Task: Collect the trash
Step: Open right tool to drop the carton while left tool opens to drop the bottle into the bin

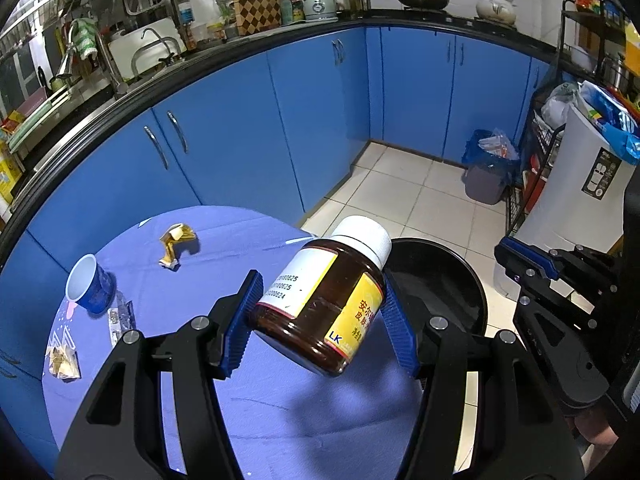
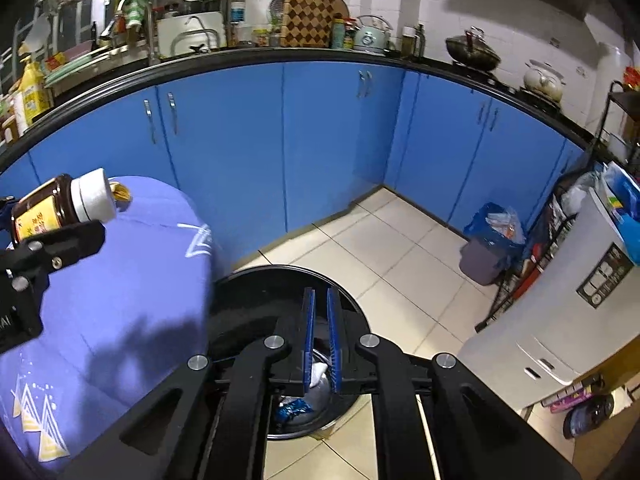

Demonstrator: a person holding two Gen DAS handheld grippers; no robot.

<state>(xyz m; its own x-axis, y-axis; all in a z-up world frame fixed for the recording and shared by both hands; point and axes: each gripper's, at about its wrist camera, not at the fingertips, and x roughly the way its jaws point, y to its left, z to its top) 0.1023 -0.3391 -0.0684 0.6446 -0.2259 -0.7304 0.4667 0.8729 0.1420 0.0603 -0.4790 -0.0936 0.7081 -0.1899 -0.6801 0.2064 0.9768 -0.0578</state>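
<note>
- The left gripper (image 1: 320, 312), at the lower centre of its own view, has its blue ribbed pads closed partway onto a brown plastic bottle with a white cap and a yellow-and-white label (image 1: 326, 300); the pads press on the bottle's sides.
- The bottle's long axis tilts, cap toward the upper right of the frame, base toward the lower centre.
- The round black trash bin (image 1: 448, 280) lies just right of and beyond the cap, with its rim partly hidden behind the bottle. Judged from this, the drop turns on carrying the bottle rightward until it hangs over the opening.
- The right gripper (image 2: 321, 344) hangs over the bin, pads nearly together and gripping nothing; trash shows inside below them.
- A blue paper cup (image 1: 90, 284) and a crumpled yellow wrapper (image 1: 176, 246) remain on the purple-covered table (image 1: 280, 412).
</note>
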